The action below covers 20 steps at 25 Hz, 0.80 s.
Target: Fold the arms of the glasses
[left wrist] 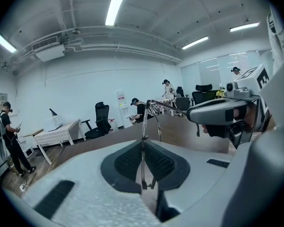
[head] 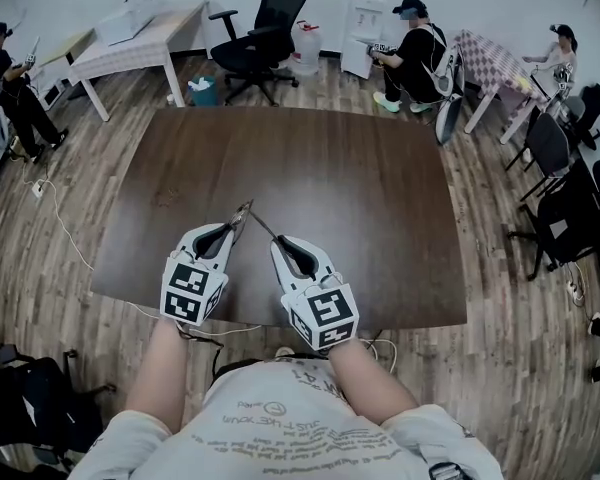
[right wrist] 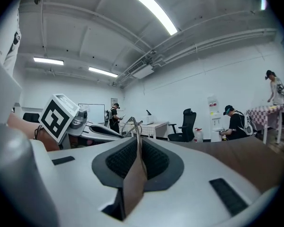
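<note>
Office room, dark wood tabletop (head: 360,198). Above the tabletop's near part, the left gripper (head: 239,218) and right gripper (head: 278,244) are both clenched on the glasses (head: 248,209) — a thin wire frame held clear of the tabletop.

an office-like workroom, with swivel chairs (head: 267,30), cloth-covered desks (head: 140,40), a water dispenser (head: 364,23) and strip lights (left wrist: 116,4).

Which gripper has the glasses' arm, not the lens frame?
The right gripper: its jaws pinch the thin arm; the left gripper holds the lens rim.
</note>
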Available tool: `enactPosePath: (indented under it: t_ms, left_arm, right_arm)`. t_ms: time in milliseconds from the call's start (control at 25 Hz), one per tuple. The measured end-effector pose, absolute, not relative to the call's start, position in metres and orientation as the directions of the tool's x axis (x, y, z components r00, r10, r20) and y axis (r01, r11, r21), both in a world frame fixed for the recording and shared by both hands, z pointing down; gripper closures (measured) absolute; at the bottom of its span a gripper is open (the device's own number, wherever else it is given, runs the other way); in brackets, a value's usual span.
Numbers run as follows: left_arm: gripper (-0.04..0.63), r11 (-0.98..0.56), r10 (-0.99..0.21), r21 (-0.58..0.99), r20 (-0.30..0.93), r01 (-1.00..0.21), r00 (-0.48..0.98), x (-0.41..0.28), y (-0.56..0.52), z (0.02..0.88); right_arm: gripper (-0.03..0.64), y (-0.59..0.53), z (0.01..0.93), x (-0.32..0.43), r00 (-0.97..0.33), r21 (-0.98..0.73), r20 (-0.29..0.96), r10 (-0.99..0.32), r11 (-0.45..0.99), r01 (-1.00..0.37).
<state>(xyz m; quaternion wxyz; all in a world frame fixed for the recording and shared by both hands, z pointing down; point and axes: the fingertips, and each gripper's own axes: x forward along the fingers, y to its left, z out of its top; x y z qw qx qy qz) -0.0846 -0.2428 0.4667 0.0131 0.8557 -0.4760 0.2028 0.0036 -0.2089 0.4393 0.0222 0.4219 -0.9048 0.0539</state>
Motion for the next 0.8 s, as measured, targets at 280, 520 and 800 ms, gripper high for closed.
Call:
enactPosePath:
  t_ms: [280, 520, 800]
  left_arm:
    - [0.563, -0.558, -0.799, -0.141, 0.359, -0.818, 0.483, -0.079, -0.245, 0.467]
    - [0.563, -0.575, -0.779, -0.077, 0.357, -0.814, 0.516, -0.069, -0.247, 0.469]
    - [0.563, -0.591, -0.76, -0.028, 0.354, -0.806, 0.546, -0.067, -0.247, 0.472]
  right_arm:
    - [0.584, -0.213, 0.446, 0.002, -0.656, -0.144, 0.106, -0.747, 0.641, -0.754]
    - [0.586, -0.216, 0.454, 0.005, -0.665, -0.212, 0.115, -0.738, 0.636, -0.742]
    - [0.588, -0.218, 0.461, -0.003, -0.675, -0.241, 0.126, -0.727, 0.638, -0.732]
